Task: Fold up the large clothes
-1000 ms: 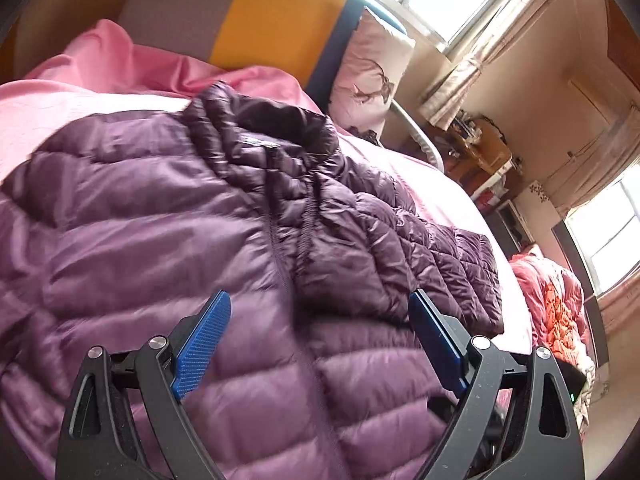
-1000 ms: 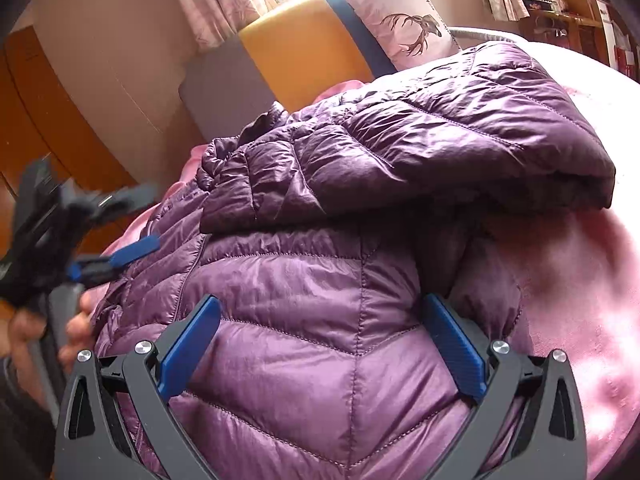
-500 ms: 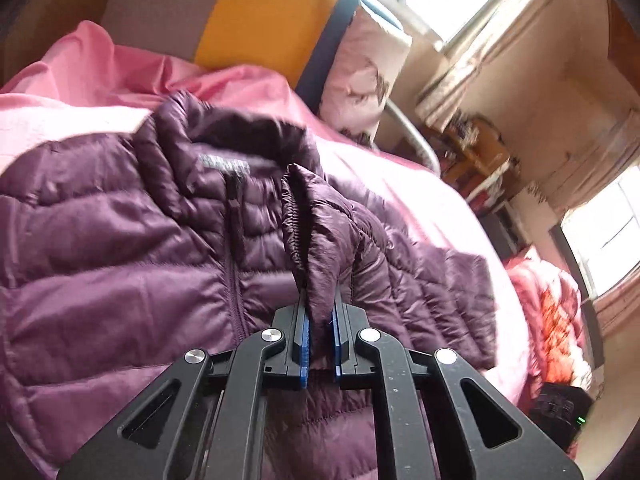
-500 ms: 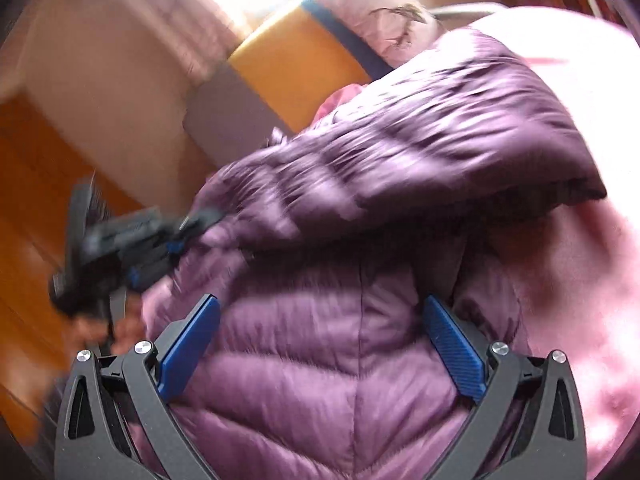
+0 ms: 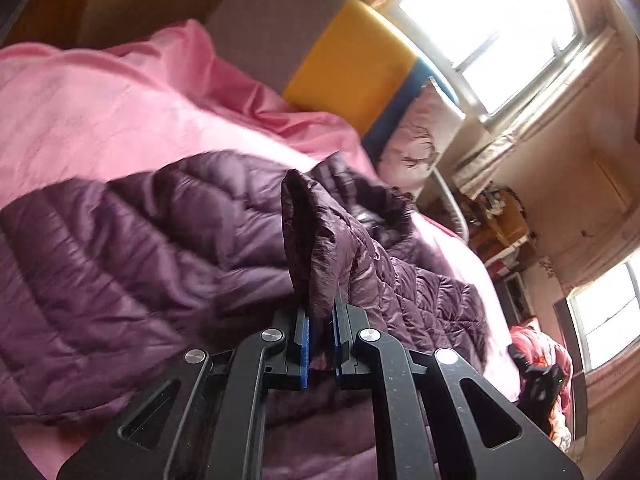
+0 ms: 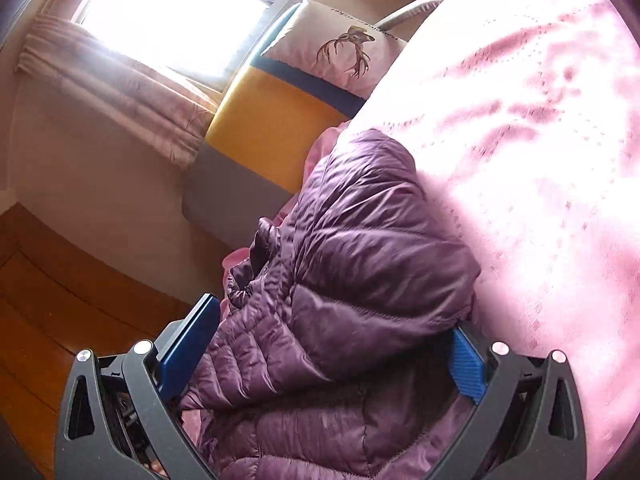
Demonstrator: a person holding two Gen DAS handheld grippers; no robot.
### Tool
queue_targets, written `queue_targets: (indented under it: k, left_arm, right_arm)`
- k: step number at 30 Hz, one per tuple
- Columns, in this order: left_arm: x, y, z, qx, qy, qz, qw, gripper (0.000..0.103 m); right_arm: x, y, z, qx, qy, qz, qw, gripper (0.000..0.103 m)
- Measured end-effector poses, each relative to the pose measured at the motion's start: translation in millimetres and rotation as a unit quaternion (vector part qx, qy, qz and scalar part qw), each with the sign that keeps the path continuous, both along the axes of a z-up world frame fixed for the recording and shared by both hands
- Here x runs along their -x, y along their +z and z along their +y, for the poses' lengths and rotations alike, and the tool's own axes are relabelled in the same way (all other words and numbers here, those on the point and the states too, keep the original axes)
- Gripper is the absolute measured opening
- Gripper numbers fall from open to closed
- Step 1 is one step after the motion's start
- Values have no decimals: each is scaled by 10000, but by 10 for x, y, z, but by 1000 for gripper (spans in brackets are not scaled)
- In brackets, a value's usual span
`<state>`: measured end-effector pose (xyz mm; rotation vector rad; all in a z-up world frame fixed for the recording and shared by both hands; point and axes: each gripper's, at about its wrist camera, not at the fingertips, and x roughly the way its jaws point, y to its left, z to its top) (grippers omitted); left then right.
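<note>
A fold of the purple down jacket [image 5: 168, 240] is clamped in the left tongs [image 5: 320, 336]; the right tongs [image 6: 332, 352], angled downward, are spread wide over its hem beside bare pink bedspread [image 6: 540, 140].

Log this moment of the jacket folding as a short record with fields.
garment: purple puffer jacket, lying on the pink bedspread
left gripper: shut on a raised fold of the jacket
right gripper: open, jaws either side of the jacket, not pressing
background: yellow and grey headboard, deer-print pillow
fold state: not yet finished
</note>
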<state>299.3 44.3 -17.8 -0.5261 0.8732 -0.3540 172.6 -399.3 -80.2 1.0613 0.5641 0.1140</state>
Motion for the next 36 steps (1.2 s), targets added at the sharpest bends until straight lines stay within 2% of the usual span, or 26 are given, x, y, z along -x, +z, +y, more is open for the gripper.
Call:
queue_targets:
  k: [3,5,7,9,12,15,17,18,20,22,24,27,30,34,35,36]
  left_arm:
    - [61,-213,89,-63,64,225,9997,7]
    - [102,-284,61,-194,31,235,9995,7]
    - [132,-325,52,-280,-14,190,9994,7]
    - [142,-336,50,-300,-20,145,9994,7]
    - [95,-282,-10,-368,-2,59,9993,7]
    - [115,-174,-43,-545,-21,-132,9984,7]
    - [124,-130,-60,-786,-32,-259,9966,7]
    - [122,-124,-71,-914,-22,-292,9954,7]
    - [108,-171,-72,-1136,-12,-276,9931,7]
    - [86,-280,-77,-1275,-45,-154,9917,7]
    - [43,-432,-73,-1290,-73,13,9916,8]
    - [7,-539,-29,-1118,-35,52,9937,9]
    - [7,-556,-14,-1096,2,49,9940,10]
    - [50,-443,-52,-1259,81,75,9920,12]
    - [97,-391,-68,-1340,173,86,9908,20]
    - [148,-322,-90,-1466,300,89,9887,33]
  right_arm:
    - [58,-13,-79,-40,-22,106,9999,101]
    - [117,37,-62,221,259,322,9989,101]
    - [150,147,12,781,716,595,9926,101]
    - [243,348,116,1388,1035,496,9837,100]
    - [198,617,235,2113,1066,340,9710,100]
    - [-91,706,408,2792,1035,457,9536,99]
    - [-360,650,503,3370,1021,726,9331,97]
    - [-518,563,516,3638,974,1021,9207,95]
    - [-737,317,456,3766,945,1535,9087,90]
    - [-860,91,500,3772,969,1829,9027,90]
    - [-849,-8,524,3842,933,1840,8999,90]
    - [-882,-107,544,3948,915,1874,8948,91]
    - [-909,-131,580,4050,966,1944,8882,93]
    - [-944,-136,584,4071,954,1931,8876,93]
    - [-951,-137,597,4083,942,1928,8873,93]
    - [-945,-140,595,4087,935,1926,8872,93]
